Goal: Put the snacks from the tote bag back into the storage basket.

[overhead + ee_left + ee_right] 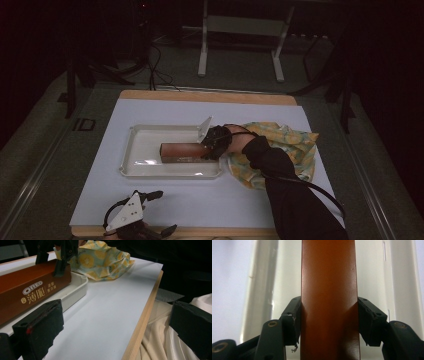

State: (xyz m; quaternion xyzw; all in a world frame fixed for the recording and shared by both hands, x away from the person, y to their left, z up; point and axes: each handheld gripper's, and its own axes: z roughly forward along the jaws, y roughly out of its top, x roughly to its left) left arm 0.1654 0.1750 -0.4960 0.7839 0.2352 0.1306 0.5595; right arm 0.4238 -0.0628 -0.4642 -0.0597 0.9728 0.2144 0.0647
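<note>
Brown Oreo box [181,151] lengthwise along the white tray [137,145], right gripper [210,145] clamped on its right end; left gripper [150,212] agape.

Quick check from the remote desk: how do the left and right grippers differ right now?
The right gripper is shut on the brown Oreo box over the white tray; the left gripper is open and holds nothing. The right one reaches out to mid-table beside the yellow patterned cloth; the left one sits at the near edge of the white sheet. Both have black fingers and a trailing cable.
</note>
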